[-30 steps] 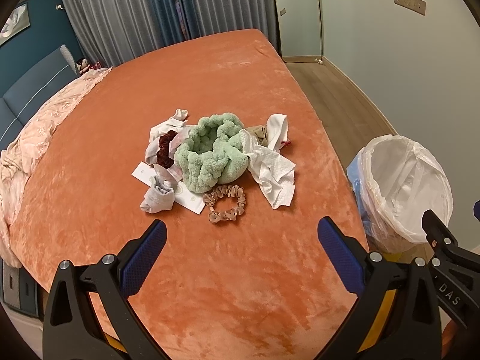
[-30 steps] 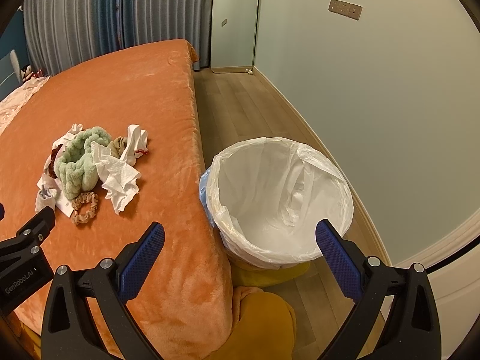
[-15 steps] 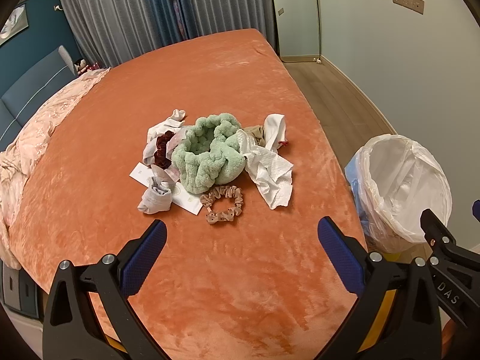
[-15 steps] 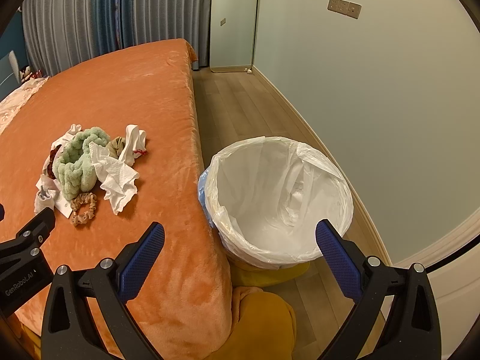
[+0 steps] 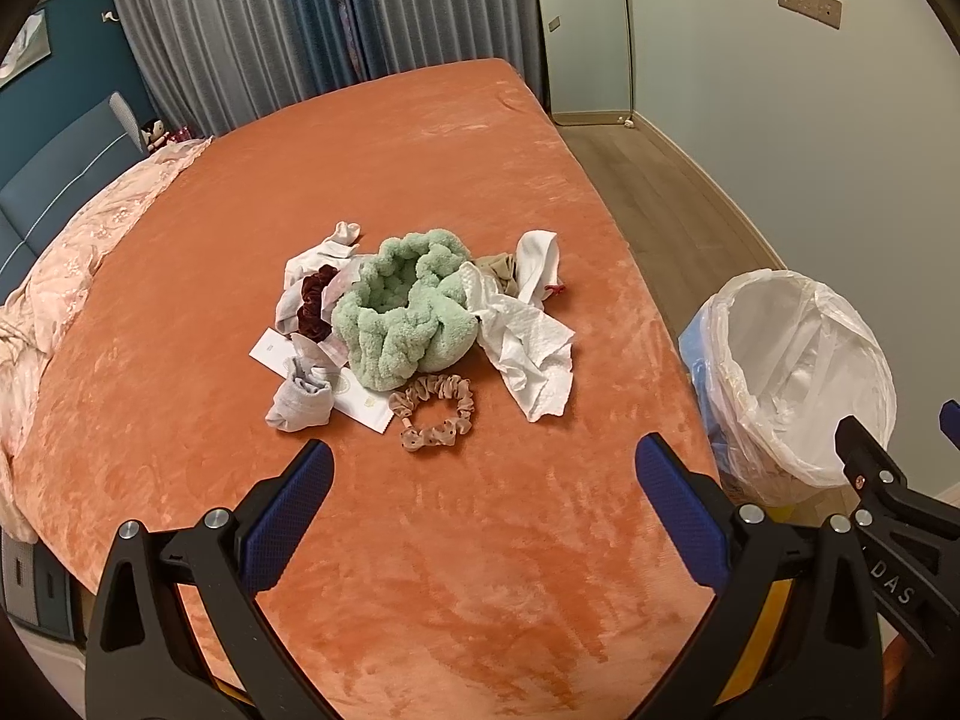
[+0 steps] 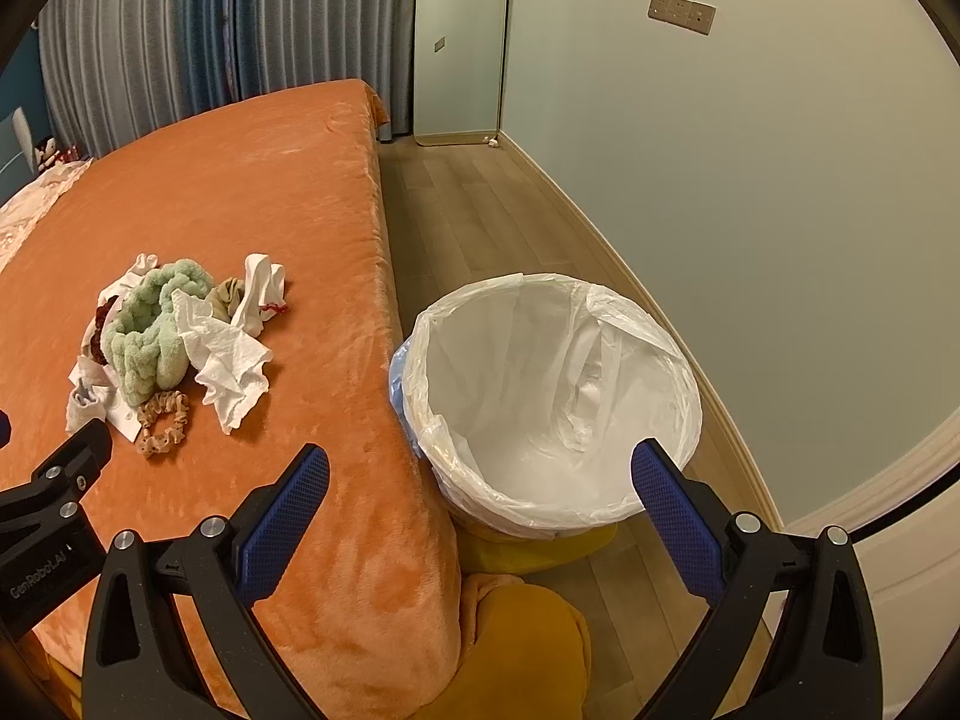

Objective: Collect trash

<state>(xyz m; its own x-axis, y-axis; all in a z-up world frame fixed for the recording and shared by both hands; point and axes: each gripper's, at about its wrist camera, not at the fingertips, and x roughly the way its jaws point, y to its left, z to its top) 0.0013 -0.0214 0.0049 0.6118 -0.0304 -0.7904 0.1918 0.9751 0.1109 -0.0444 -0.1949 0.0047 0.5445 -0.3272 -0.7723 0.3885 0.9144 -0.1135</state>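
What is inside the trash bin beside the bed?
The trash bin holds only its white plastic liner; no trash shows on the visible inner walls and bottom. The part of the bottom nearest the camera is covered by the rim, so it cannot be checked.

The green fluffy headband [image 5: 408,312] covered part of the white packet [image 5: 360,399]; the packet's print was too small to read.
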